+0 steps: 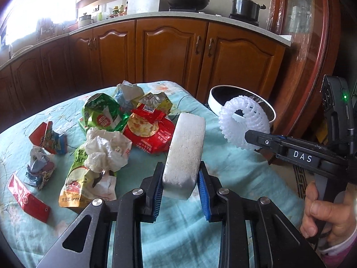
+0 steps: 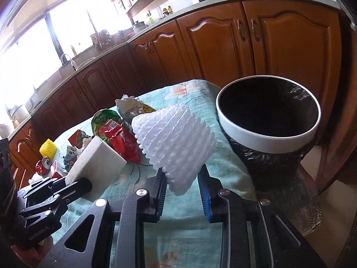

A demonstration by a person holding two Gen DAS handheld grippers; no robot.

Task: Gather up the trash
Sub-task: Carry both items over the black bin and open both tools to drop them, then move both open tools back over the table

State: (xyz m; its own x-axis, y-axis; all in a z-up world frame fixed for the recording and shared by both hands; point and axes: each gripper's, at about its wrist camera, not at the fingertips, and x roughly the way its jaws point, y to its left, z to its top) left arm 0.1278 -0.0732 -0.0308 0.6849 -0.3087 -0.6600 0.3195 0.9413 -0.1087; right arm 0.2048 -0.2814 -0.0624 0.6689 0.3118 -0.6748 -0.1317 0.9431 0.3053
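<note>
My left gripper (image 1: 180,178) is shut on a white foam block (image 1: 185,147) and holds it above the table; the block also shows in the right wrist view (image 2: 98,160). My right gripper (image 2: 181,185) is shut on a white foam fruit net (image 2: 176,140), seen in the left wrist view (image 1: 243,122) close to the bin. The white-rimmed trash bin (image 2: 267,131) with a black liner stands just right of the table, ahead of the right gripper. A pile of wrappers (image 1: 133,122) and crumpled tissue (image 1: 107,149) lies on the teal tablecloth (image 1: 223,167).
More wrappers (image 1: 44,147) and a red packet (image 1: 29,198) lie at the table's left. A yellow fruit net (image 2: 48,148) and a crushed can (image 2: 43,166) sit at the far left. Wooden cabinets (image 1: 178,51) stand behind; a glass door (image 1: 308,44) is at the right.
</note>
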